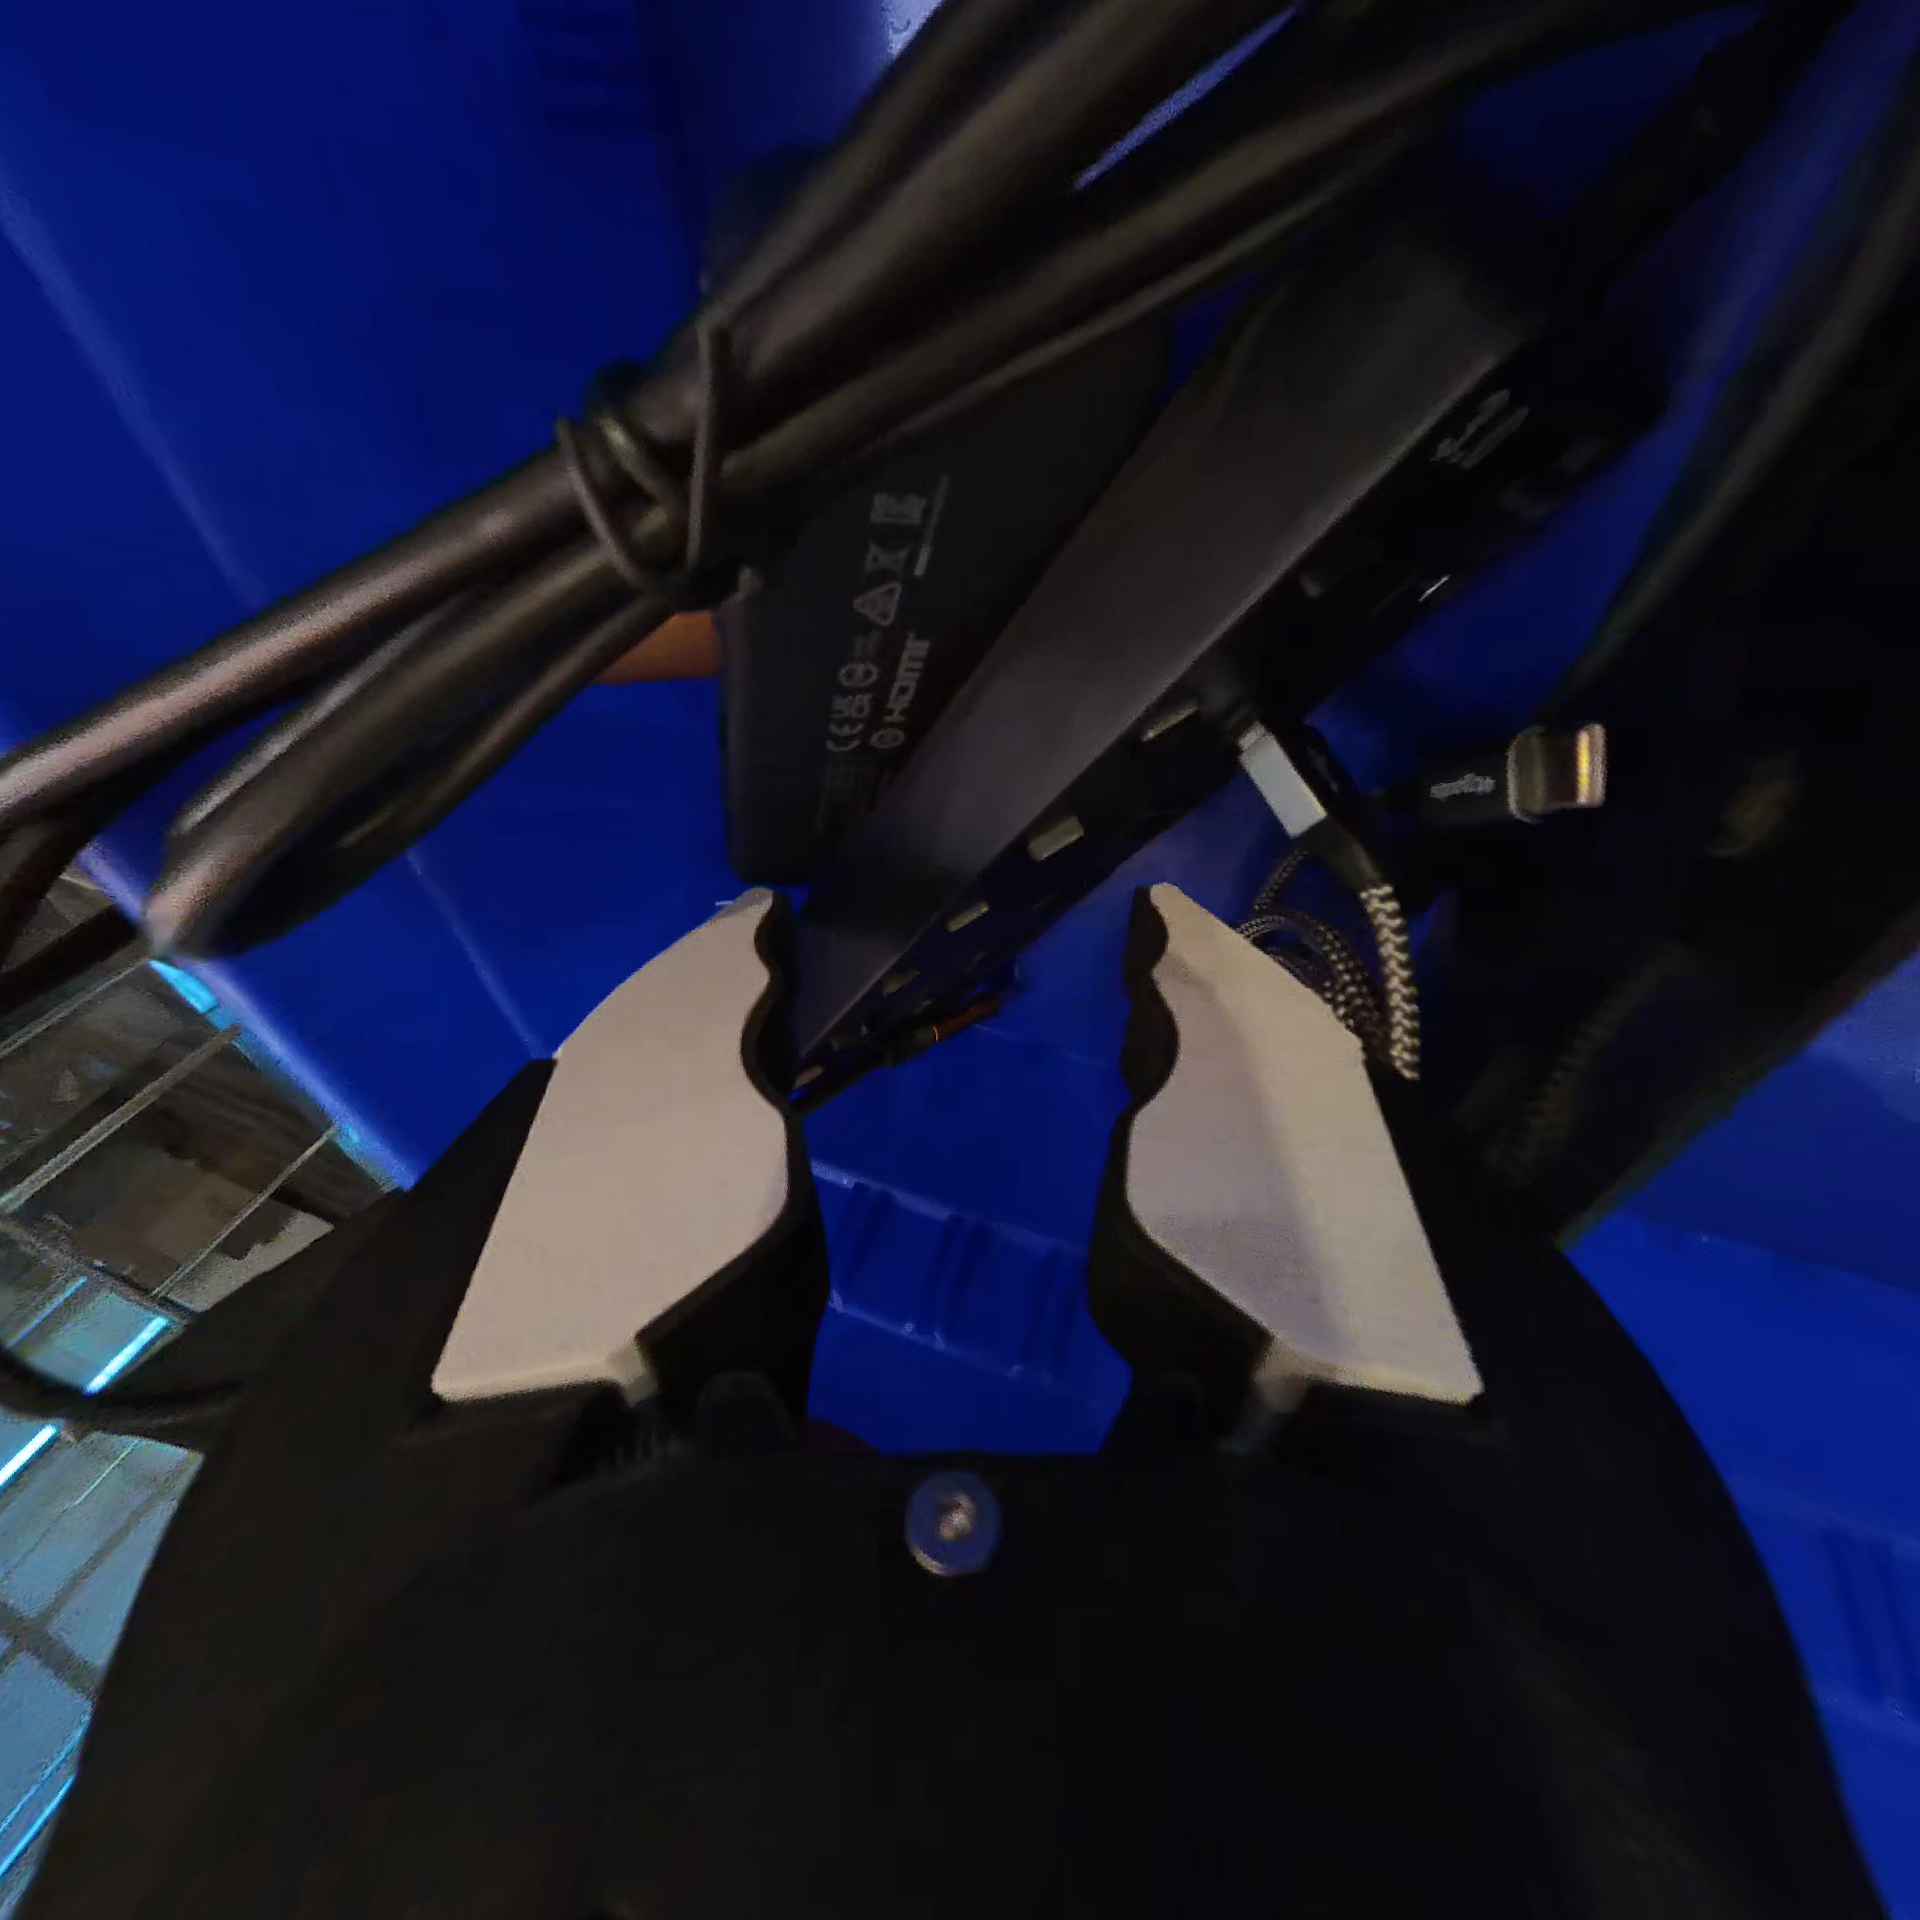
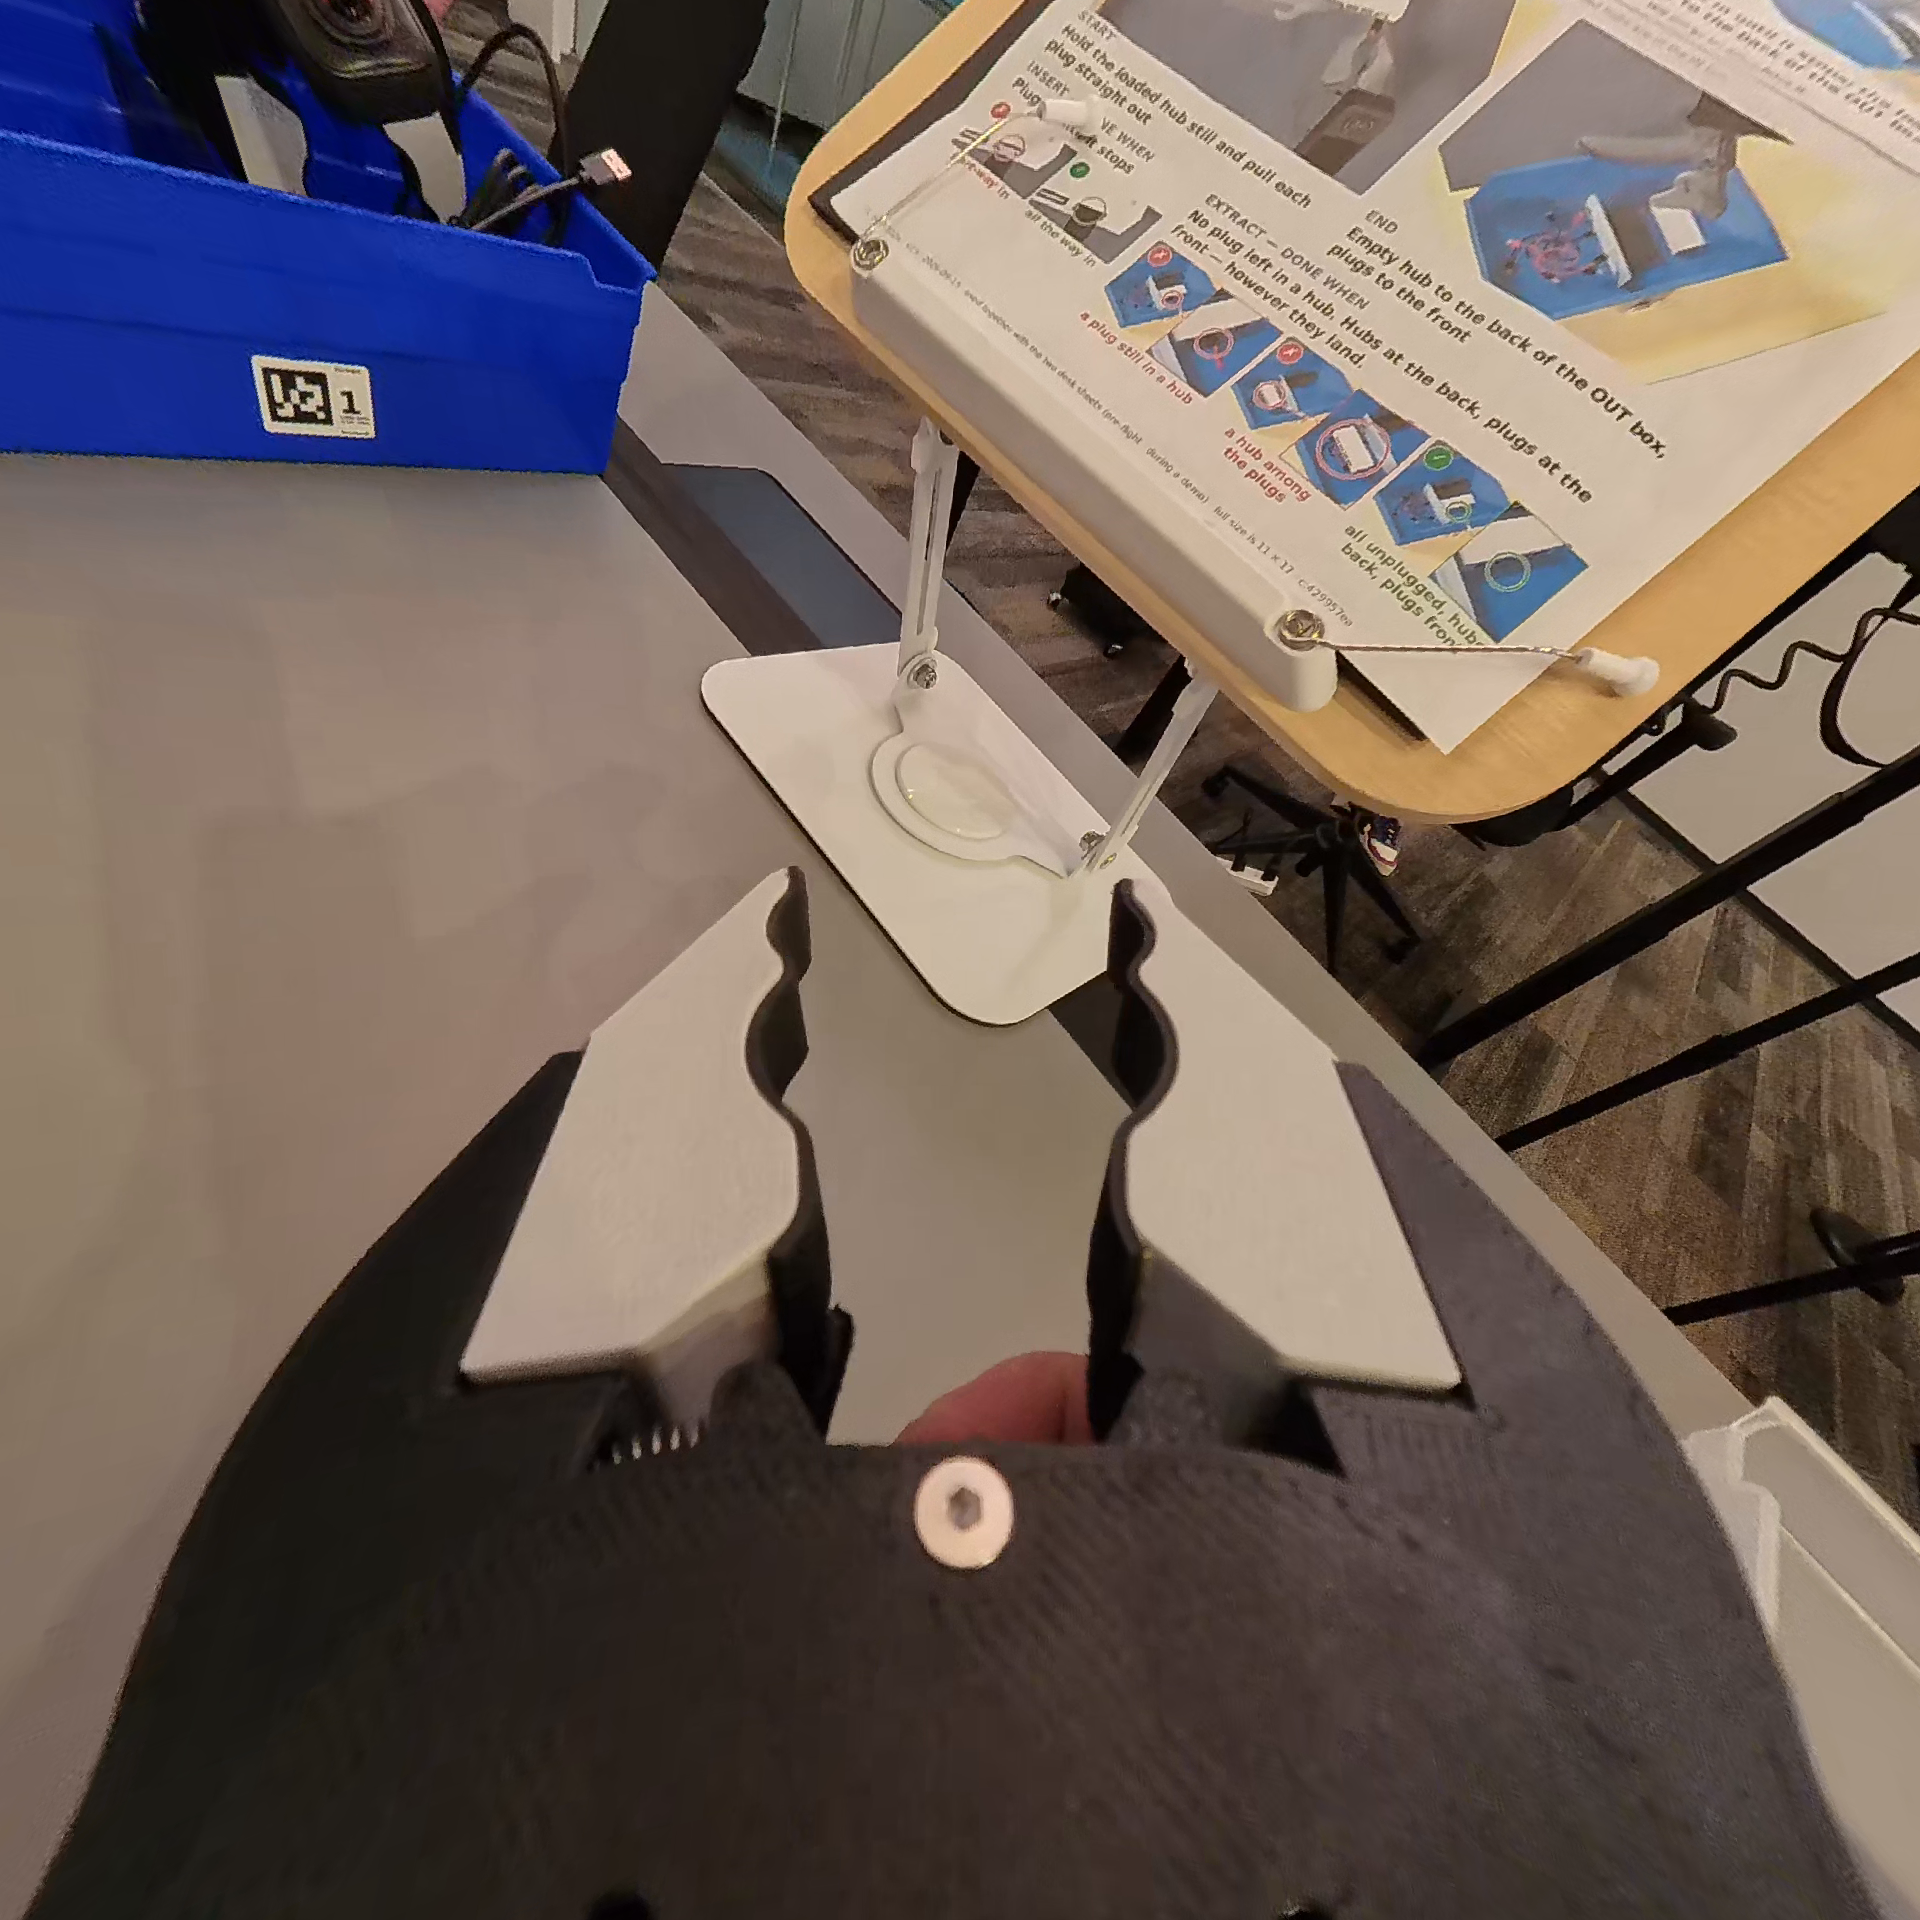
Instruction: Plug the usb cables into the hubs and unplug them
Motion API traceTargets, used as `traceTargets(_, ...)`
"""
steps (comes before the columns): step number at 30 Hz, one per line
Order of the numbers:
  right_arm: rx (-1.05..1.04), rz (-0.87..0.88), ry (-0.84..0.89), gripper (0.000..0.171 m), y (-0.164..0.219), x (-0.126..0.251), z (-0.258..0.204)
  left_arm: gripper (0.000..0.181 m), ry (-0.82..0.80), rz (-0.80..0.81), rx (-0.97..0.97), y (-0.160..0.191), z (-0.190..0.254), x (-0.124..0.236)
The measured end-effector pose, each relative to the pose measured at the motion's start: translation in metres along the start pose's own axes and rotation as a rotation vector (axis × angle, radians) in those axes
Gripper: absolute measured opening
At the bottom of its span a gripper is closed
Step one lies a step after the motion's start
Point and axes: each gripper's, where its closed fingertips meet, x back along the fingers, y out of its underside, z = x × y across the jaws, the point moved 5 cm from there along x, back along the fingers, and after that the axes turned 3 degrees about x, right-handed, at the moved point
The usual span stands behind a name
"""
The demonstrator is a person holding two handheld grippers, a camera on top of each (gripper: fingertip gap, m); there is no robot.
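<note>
In the left wrist view, my left gripper (image 1: 956, 904) is open inside a blue bin (image 1: 312, 312). The lower end of a dark grey USB hub (image 1: 1091, 644) lies between its fingers, against the left finger (image 1: 665, 1122). A white plug (image 1: 1280, 779) on a braided cable (image 1: 1387, 966) sits in the hub's port row. A second black hub (image 1: 831, 665) lies behind it. A tied black cable bundle (image 1: 582, 520) crosses above. A loose silver plug (image 1: 1558, 764) lies to the right. My right gripper (image 2: 956, 894) is open and empty over the grey table (image 2: 312, 831).
In the right wrist view the blue bin (image 2: 312, 301) stands at the far left with a loose USB plug (image 2: 608, 166) sticking out. A white stand (image 2: 935, 790) holds a wooden board with an instruction sheet (image 2: 1351, 364) past the table's right edge. A white box (image 2: 1818, 1558) sits at right. The white plug (image 1: 1280, 779) is closer to my left gripper, around 4 centimetres from its tips; the right tips are 45 centimetres off.
</note>
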Motion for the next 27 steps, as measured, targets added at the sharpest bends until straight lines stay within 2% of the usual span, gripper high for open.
traceTargets(7,0.005,-0.022,-0.012,0.056,0.008,-0.005,-0.002,0.061,0.016,-0.011,-0.044,-0.005,0.001,-0.009)
traceTargets(19,0.004,-0.025,0.002,0.054,0.011,-0.002,0.004,0.052,-0.021,0.013,-0.08,0.0,0.008,0.007)
traceTargets(20,0.004,-0.026,0.001,0.054,0.012,-0.002,0.004,0.04,-0.031,0.004,-0.089,0.002,0.008,0.008)
traceTargets(27,0.014,-0.036,0.001,0.054,0.014,-0.004,0.003,0.037,-0.071,-0.004,-0.11,0.003,0.007,0.013)
